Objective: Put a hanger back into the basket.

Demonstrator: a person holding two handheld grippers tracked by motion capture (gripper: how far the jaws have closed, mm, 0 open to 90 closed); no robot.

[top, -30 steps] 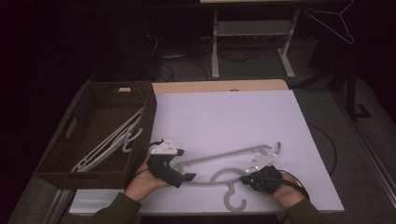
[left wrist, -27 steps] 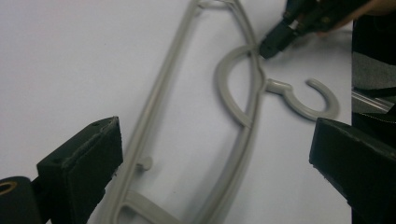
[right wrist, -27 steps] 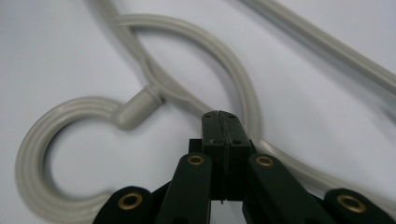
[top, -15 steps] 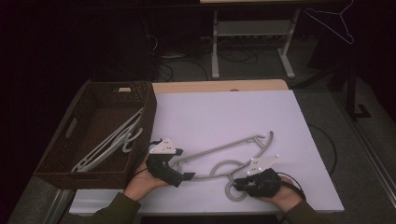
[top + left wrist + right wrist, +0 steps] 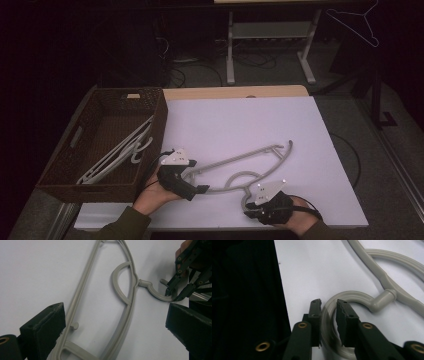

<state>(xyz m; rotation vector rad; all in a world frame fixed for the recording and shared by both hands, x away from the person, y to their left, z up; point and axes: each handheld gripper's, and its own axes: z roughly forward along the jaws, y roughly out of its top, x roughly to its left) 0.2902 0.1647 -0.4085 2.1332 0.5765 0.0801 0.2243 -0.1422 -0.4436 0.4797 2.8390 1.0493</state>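
Since a second ago my right hand-held gripper (image 5: 329, 305) has opened its jaws around the hanger (image 5: 240, 162) hook on the worktop (image 5: 240, 120); left hand-held gripper (image 5: 110, 322) open. Next: release, lift clear.

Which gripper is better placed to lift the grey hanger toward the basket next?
Left. The left gripper stands beside the basket, its jaws wide around the grey hanger. The right gripper has just loosened around the hook.

Dim room w/ lit tabletop; closeups slightly soft.
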